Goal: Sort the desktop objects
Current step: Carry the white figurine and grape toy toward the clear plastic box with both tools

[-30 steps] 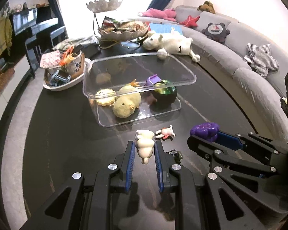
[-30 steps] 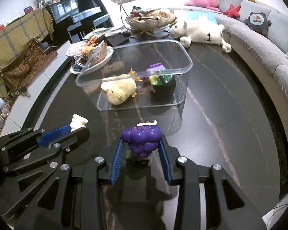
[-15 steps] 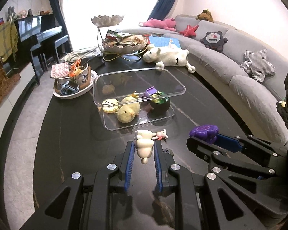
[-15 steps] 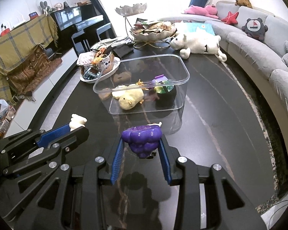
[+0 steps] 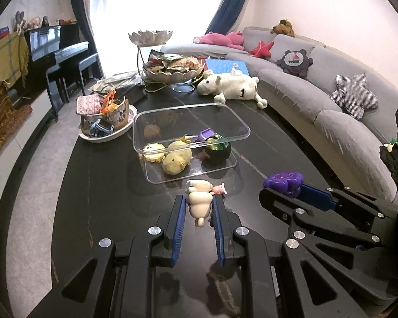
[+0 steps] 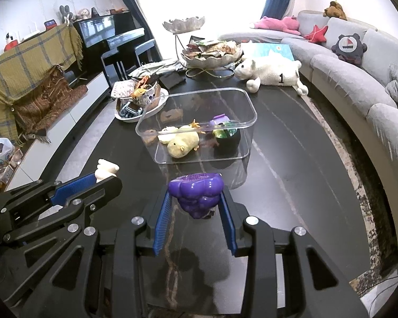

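1. Since a second ago both my grippers have risen off the dark table [image 5: 98, 185], so the clear bin [image 5: 191, 122] now looks farther away.
2. My left gripper [image 5: 199, 206] is clamped on the cream toy [image 5: 199, 201].
3. My right gripper [image 6: 195, 201] pinches the purple grape toy [image 6: 196, 190].
4. The bin, ahead of both grippers, holds a yellow chick [image 5: 176, 160].

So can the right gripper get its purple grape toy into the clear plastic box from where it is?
Probably yes. The clear plastic box is open-topped and straight ahead of the right gripper, with bare dark table between.
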